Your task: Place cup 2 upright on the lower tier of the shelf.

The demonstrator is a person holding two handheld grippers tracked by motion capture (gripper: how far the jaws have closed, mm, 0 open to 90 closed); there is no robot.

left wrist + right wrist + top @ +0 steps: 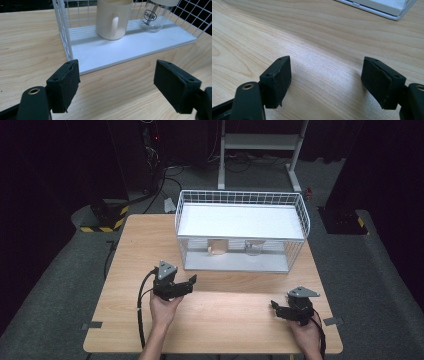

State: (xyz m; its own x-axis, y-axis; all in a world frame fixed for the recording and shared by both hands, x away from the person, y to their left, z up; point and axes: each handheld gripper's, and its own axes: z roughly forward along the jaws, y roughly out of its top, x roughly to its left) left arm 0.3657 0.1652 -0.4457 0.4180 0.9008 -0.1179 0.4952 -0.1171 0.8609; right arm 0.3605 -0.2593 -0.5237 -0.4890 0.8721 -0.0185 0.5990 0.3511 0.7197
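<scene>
Left tool [192, 281] and right tool [274, 306] (jaws apart, nothing between), forearms low.

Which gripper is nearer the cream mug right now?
Left. The left gripper sits just in front of the rack's lower shelf, jaws open toward the mug. The right gripper is farther back and off to the right, over bare table.

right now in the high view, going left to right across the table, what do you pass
left gripper → cream mug inside the wire rack → clear glass jar in the same rack → right gripper
</scene>
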